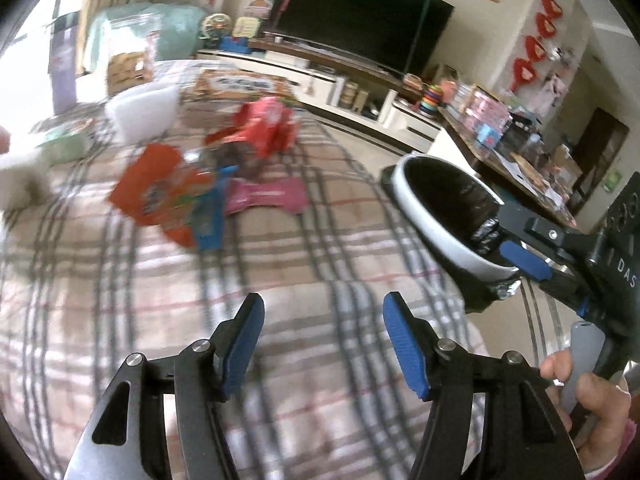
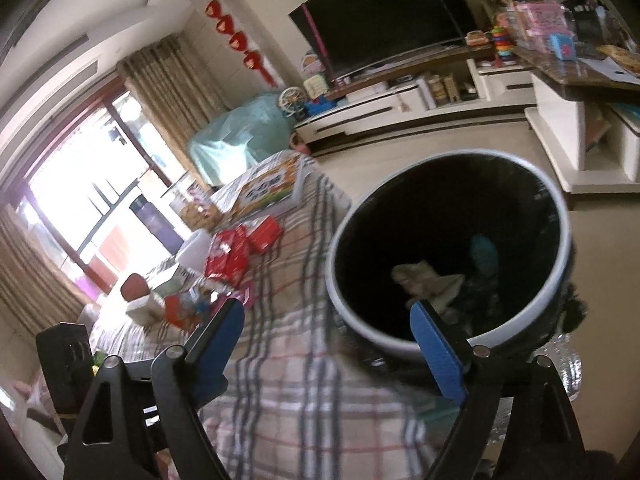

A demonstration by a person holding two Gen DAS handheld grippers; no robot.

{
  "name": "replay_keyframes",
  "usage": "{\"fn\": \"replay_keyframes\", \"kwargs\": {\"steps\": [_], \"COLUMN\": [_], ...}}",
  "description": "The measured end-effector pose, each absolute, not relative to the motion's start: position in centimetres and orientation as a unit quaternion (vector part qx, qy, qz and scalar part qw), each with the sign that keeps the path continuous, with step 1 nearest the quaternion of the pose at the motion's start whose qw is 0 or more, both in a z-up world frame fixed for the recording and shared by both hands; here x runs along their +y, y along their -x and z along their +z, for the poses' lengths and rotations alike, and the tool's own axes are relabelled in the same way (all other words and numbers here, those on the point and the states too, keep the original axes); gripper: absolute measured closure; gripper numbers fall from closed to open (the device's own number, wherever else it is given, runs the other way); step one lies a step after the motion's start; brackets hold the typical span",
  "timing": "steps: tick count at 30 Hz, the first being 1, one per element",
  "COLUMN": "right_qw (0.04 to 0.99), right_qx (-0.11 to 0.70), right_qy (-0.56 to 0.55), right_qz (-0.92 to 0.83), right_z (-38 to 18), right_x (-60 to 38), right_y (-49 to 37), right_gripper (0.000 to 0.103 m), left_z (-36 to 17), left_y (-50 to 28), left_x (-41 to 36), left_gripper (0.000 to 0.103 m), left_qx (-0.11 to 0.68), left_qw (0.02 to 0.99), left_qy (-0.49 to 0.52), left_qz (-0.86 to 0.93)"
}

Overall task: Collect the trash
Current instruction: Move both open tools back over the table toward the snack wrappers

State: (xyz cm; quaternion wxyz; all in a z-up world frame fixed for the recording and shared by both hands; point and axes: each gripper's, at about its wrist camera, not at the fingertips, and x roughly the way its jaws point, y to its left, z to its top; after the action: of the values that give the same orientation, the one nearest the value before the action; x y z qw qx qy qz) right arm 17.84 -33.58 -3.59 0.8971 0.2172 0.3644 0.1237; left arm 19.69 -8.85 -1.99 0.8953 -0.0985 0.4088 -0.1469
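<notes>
A white trash bin (image 1: 436,216) with a black liner stands at the right edge of the plaid-covered table (image 1: 280,264); it also shows in the right wrist view (image 2: 452,256) and holds crumpled paper (image 2: 424,280) and a blue scrap. Wrappers lie on the cloth: an orange packet (image 1: 156,188), a pink wrapper (image 1: 268,198), a blue one (image 1: 208,216) and red packaging (image 1: 264,124). My left gripper (image 1: 324,340) is open and empty above bare cloth, short of the wrappers. My right gripper (image 2: 328,344) is open and empty at the bin's near rim; it also shows in the left wrist view (image 1: 520,256).
A white box (image 1: 144,110), a green tissue pack (image 1: 64,140) and a printed carton (image 1: 240,84) sit farther back on the table. A TV (image 1: 360,16) on a low cabinet is beyond. A cluttered side table (image 1: 520,148) stands right.
</notes>
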Motion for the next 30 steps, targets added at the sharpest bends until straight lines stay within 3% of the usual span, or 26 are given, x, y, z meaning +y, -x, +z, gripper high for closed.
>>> {"fn": "replay_keyframes", "kwargs": {"steps": [16,30], "right_qw": [0.881,0.875], "right_qx": [0.395,0.406], "right_qy": [-0.198,-0.189], "right_qz": [0.171,0.182], "right_z": [-4.7,-5.3], "right_x": [-26.7,-24.9], "right_y": [-18.2,-19.6], "right_gripper": [0.015,0.015], "left_z": [-1.1,-0.6], "left_y": [-15.9,-18.8], "left_x": [-3.3,-2.2], "left_gripper": [0.042,0.036], "left_qx": [0.406,0.409], "left_qw": [0.901,0.901], "left_qy": [0.134,0.110], "left_qz": [-0.080,-0.089]}}
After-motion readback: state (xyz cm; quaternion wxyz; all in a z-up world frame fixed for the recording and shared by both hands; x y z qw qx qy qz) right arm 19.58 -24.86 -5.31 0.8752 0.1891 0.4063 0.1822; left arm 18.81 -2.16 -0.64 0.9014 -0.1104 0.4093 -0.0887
